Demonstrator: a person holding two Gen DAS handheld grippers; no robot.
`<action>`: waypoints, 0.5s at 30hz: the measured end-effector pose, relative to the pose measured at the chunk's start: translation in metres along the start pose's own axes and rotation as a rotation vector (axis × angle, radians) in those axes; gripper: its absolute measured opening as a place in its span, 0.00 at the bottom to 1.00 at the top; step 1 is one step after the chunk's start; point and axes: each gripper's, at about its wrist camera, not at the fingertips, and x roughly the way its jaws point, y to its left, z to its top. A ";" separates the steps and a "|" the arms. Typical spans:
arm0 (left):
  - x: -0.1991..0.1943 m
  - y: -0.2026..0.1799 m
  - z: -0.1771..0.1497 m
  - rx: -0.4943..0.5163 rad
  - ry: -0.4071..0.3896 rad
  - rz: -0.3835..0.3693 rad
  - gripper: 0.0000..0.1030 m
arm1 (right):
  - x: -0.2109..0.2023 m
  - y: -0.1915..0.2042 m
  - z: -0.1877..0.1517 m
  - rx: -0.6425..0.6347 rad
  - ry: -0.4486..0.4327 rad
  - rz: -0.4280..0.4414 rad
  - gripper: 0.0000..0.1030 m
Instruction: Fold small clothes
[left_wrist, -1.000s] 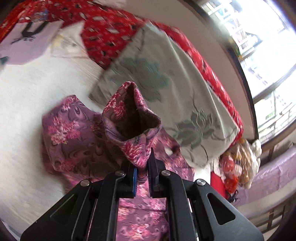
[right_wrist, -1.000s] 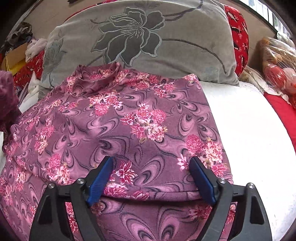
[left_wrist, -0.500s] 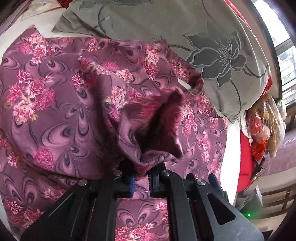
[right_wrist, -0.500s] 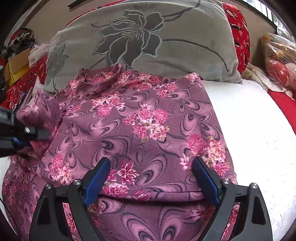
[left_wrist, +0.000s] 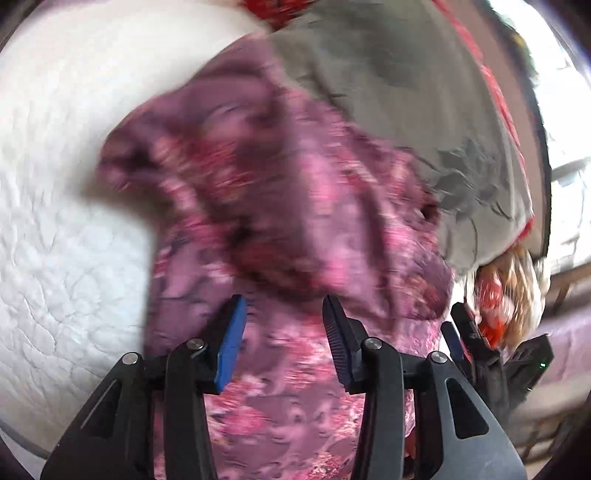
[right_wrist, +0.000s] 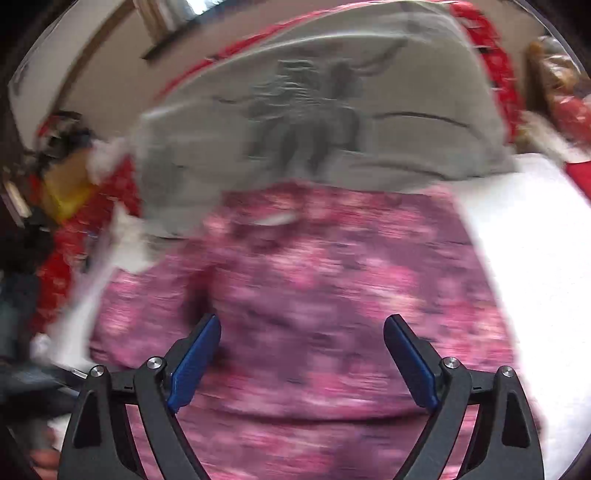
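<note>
Releasing a fold: in the left wrist view, the left tongs (left_wrist: 282, 314) have just been opening, jaws apart over the mauve, pink-flowered, soft fabric garment (left_wrist: 295, 229), nothing pinched. It lies on the white quilted bed (left_wrist: 55, 221), its long axis running 6 to 11 o'clock; which end is the top I cannot tell.

In the right wrist view, the right tongs (right_wrist: 301, 339) stand wide apart, empty, above the garment. Next likely calls for regrasping an edge.

Both wrist views close, downward, seemingly over one garment (left_wrist: 295, 206)
</note>
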 end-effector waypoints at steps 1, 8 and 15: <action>0.002 0.007 0.000 -0.033 0.001 -0.032 0.39 | 0.007 0.008 0.002 -0.011 0.026 0.020 0.88; 0.004 0.005 0.001 -0.014 0.003 -0.052 0.39 | 0.060 0.042 0.001 -0.041 0.144 -0.040 0.47; 0.005 0.016 0.003 -0.047 0.006 -0.084 0.39 | 0.010 0.016 0.033 -0.016 -0.007 0.019 0.02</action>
